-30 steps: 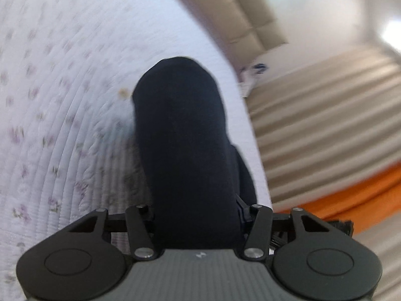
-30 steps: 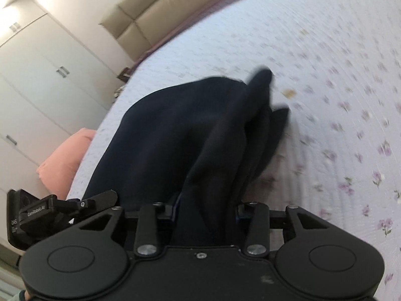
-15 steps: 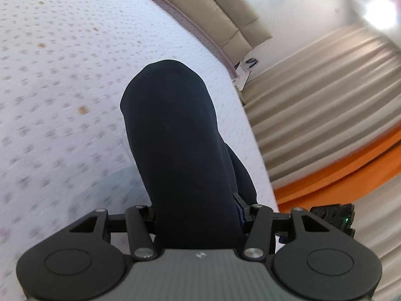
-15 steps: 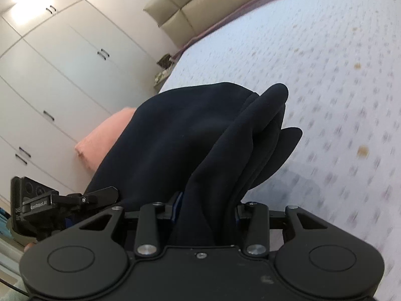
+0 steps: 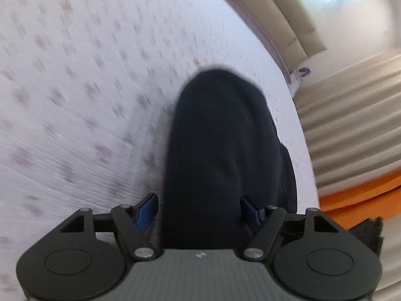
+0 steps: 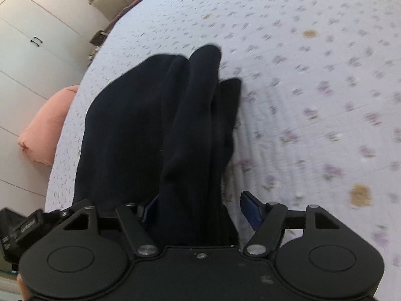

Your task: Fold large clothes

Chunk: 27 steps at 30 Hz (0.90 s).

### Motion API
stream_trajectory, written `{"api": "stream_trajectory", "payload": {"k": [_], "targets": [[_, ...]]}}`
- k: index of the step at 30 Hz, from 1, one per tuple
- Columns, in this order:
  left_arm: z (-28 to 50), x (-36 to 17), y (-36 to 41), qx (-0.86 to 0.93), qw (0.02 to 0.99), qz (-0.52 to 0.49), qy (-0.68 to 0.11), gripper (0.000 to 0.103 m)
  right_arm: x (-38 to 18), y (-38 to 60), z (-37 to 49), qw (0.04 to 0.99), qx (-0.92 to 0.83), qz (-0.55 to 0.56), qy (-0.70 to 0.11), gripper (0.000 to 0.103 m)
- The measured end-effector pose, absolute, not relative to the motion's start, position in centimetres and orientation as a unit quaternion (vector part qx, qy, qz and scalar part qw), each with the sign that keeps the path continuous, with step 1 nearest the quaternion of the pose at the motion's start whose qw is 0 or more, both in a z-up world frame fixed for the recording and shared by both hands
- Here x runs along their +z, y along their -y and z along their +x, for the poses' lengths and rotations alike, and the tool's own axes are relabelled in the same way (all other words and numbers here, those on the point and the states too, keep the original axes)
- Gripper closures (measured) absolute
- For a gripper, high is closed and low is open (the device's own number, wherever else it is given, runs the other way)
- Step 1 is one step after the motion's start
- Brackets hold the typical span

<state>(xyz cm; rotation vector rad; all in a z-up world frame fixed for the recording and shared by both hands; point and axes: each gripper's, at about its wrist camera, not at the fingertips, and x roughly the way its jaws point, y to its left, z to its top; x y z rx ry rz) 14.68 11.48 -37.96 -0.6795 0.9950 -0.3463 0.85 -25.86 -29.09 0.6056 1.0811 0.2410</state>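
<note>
The dark navy garment (image 5: 220,150) hangs bunched in long folds over the bed (image 5: 87,87), which has a white quilted cover with small purple flowers.

The left tongs (image 5: 199,207) have their blue pads spread apart. The cloth passes between them, but on the left side I see a gap between the pad and the fabric, so they look open and not pressing.

The right tongs (image 6: 200,209) are also spread wide. The garment (image 6: 160,130) runs along the left pad, and the right pad stands clearly free, with the bed cover (image 6: 313,100) visible beside it. So these tongs are open too, and the cloth only lies between them.

In the right view the garment spreads to the left, toward the edge of the bed. A pink cushion (image 6: 47,123) lies at that edge, and behind it is a white wardrobe (image 6: 30,50). In the left view, beige curtains (image 5: 351,125) hang at the right, and a padded headboard (image 5: 288,20) stands far away.
</note>
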Motion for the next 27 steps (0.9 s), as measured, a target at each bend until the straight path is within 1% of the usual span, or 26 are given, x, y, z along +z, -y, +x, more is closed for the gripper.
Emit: {"api": "stream_trajectory", "payload": {"k": [4, 6, 9, 10, 11, 13, 14, 15, 17, 19, 22, 24, 25, 27], "targets": [[14.0, -33.6, -11.9, -0.158, 0.84, -0.267, -0.446, 0.036, -24.3, 25.2, 0.4, 0.845, 0.098, 0.224, -0.475, 0.019], [13.5, -31.7, -10.4, -0.196, 0.845, -0.252, -0.429, 0.039, -22.0, 23.6, 0.9, 0.872, 0.104, 0.169, -0.447, 0.019], [12.6, -31.0, -7.6, -0.274, 0.829, -0.24, -0.425, 0.045, -21.3, 19.1, 2.3, 0.896, 0.119, 0.056, -0.424, 0.02], [12.4, -31.5, -6.8, -0.293, 0.819, -0.237, -0.433, 0.046, -21.6, 17.9, 2.6, 0.9, 0.125, 0.023, -0.417, 0.03], [12.1, -32.3, -6.0, -0.304, 0.809, -0.233, -0.446, 0.046, -22.6, 16.8, 2.8, 0.901, 0.131, -0.011, -0.413, 0.057], [11.0, -34.0, -5.0, -0.309, 0.803, -0.214, -0.463, 0.052, -25.3, 16.3, 3.8, 0.896, 0.114, -0.048, -0.427, 0.083], [10.1, -34.3, -5.0, -0.309, 0.811, -0.204, -0.454, 0.061, -26.2, 16.8, 4.0, 0.899, 0.099, -0.056, -0.423, 0.083], [9.5, -34.4, -5.2, -0.307, 0.813, -0.204, -0.45, 0.064, -26.9, 17.6, 4.0, 0.903, 0.084, -0.057, -0.417, 0.084], [8.6, -34.2, -5.9, -0.294, 0.812, -0.227, -0.45, 0.065, -27.1, 19.9, 3.8, 0.905, 0.033, -0.041, -0.423, 0.081], [8.0, -33.8, -6.3, -0.277, 0.815, -0.245, -0.446, 0.065, -26.7, 22.4, 2.8, 0.898, 0.01, -0.006, -0.44, 0.075], [7.2, -32.9, -5.5, -0.258, 0.825, -0.233, -0.446, 0.064, -24.2, 23.9, -0.7, 0.909, 0.04, 0.036, -0.414, 0.072], [6.7, -32.4, -4.5, -0.249, 0.834, -0.213, -0.444, 0.063, -23.2, 22.9, -3.2, 0.914, 0.077, 0.031, -0.397, 0.072], [6.5, -32.4, -4.0, -0.243, 0.839, -0.205, -0.442, 0.062, -23.3, 21.9, -4.2, 0.912, 0.092, 0.015, -0.399, 0.069], [6.5, -32.9, -3.3, -0.226, 0.848, -0.205, -0.434, 0.062, -25.0, 20.6, -5.3, 0.897, 0.102, -0.013, -0.431, 0.067]]}}
